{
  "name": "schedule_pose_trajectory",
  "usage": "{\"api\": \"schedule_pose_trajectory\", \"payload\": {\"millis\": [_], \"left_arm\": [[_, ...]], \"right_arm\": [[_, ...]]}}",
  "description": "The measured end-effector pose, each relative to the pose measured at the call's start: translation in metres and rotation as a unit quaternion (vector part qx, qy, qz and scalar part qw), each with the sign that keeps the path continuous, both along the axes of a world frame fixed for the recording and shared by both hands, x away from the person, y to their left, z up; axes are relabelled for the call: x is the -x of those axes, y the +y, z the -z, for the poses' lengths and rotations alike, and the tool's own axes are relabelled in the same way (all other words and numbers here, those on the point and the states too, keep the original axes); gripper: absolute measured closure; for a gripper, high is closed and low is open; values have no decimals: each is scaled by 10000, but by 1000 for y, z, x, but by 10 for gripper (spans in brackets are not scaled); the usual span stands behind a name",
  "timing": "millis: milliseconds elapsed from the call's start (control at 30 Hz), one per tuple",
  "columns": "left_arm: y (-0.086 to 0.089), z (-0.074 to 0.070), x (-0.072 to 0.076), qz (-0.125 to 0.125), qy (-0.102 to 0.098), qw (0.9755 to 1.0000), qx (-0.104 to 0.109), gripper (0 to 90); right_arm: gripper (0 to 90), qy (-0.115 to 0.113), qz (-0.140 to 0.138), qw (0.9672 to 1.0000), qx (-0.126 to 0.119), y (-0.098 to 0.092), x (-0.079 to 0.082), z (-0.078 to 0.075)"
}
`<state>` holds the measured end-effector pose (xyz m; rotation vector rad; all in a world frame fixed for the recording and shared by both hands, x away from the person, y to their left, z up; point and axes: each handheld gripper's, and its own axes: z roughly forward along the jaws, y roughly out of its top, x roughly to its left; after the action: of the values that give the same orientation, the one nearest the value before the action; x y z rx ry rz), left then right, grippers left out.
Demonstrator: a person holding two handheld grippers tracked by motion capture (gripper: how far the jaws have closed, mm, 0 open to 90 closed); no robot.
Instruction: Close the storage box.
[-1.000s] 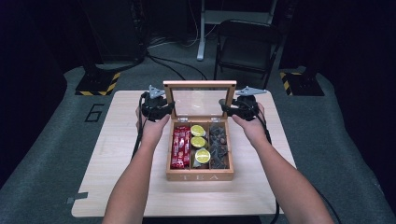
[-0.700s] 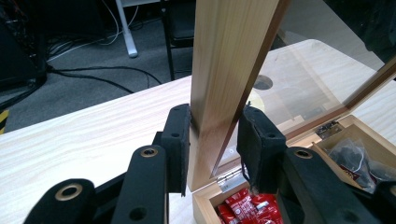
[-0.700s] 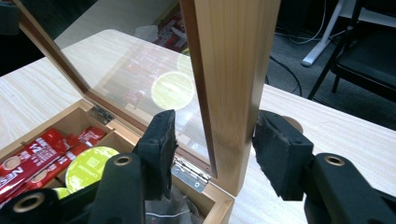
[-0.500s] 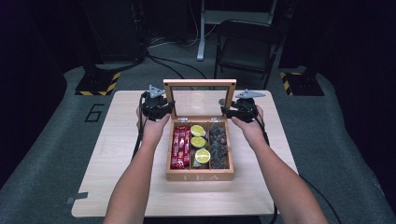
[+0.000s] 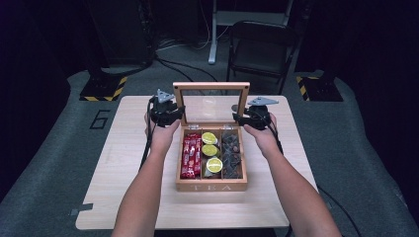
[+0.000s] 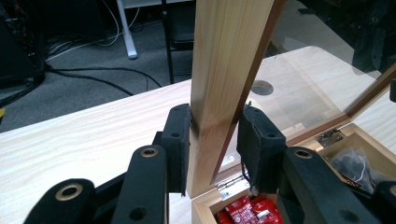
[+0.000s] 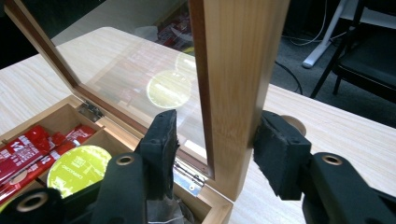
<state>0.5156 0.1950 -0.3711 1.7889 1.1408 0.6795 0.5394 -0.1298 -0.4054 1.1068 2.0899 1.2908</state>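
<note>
"TEA" in pale letters across the box [image 5: 211, 186] near wall. A big "6" on the grey floor mat [image 5: 100, 119], left of the table. Small print on the yellow-green round packets [image 7: 77, 169], too tiny to read properly.

My matt black foam pads [image 6: 180, 140] sit by the lid's [image 5: 211, 87] smooth pale wood frame; its glass pane [image 7: 140, 70] is glossy, the hinges [image 7: 189, 179] shiny metal.

The light wooden tea box [image 5: 211, 186] holds red packets [image 5: 190, 156] on the left, lime-green round ones [image 5: 211, 150] in the middle and dark grey bags [image 5: 231, 154] on the right, on a pale wood-grain table [image 5: 123, 163].
</note>
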Motion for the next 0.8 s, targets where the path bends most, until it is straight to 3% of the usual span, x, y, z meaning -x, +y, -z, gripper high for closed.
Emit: {"api": "schedule_pose_trajectory", "payload": {"millis": [167, 300, 433, 567, 800], "left_arm": [[-1, 1, -2, -65, -24, 10000, 18, 649], [-2, 1, -2, -113, -11, 9999, 61, 649], [-1, 1, -3, -82, -12, 10000, 32, 649], [0, 1, -3, -54, 10, 10000, 39, 649], [-1, 2, -3, -93, -10, 9999, 102, 648]], "right_arm": [[522, 31, -3, 9999, 115, -1, -2, 2], [541, 269, 76, 9994, 184, -1, -3, 6], [560, 145, 63, 9996, 217, -1, -5, 8], [587, 160, 102, 9998, 90, -1, -7, 6], [588, 51, -1, 9998, 216, 0, -9, 6]]}}
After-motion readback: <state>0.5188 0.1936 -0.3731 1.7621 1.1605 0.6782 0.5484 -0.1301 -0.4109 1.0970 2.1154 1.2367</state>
